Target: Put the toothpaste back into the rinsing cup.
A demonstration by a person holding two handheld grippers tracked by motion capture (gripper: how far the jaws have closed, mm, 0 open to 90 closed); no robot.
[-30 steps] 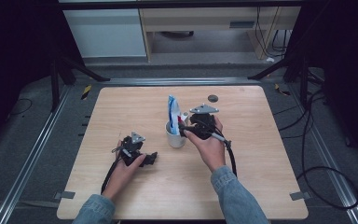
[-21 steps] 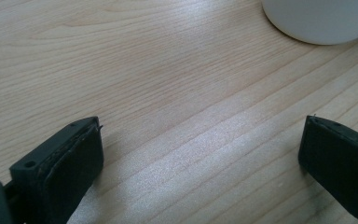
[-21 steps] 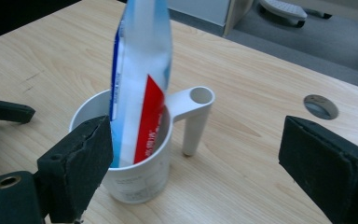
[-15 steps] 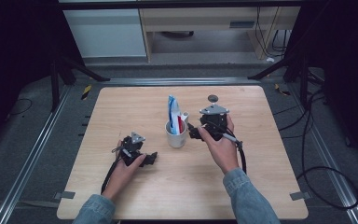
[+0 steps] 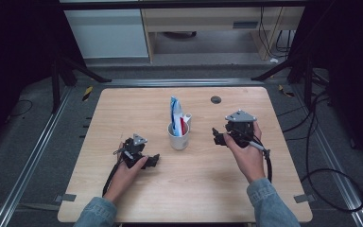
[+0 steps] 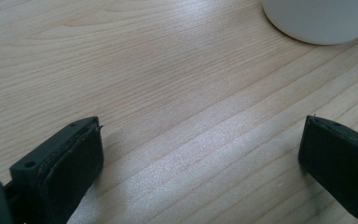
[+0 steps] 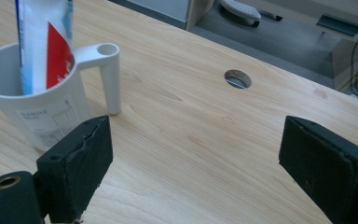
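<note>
Jaws of the right gripper [image 5: 217, 137] stand wide apart with nothing between them; they have just been opening, and bare wood shows in the gap. Jaws of the left gripper [image 5: 152, 161] are spread wide too and hold nothing, low over the counter [image 5: 137, 106].

In the left gripper view the mug [image 6: 320, 18] is cut off by the top edge, so just a curve of its white base is seen. In the right gripper view the toothpaste tube [image 7: 44, 42] runs out past the top, and the small grey print on the mug's side is too fine to read.

The mug is white, with a straight handle ending in a ring. It stands near the middle of the counter, between the two grippers and apart from both. The tube stands upright in it, white and blue with a red patch. A round hole [image 5: 216, 99] lies behind it.
</note>
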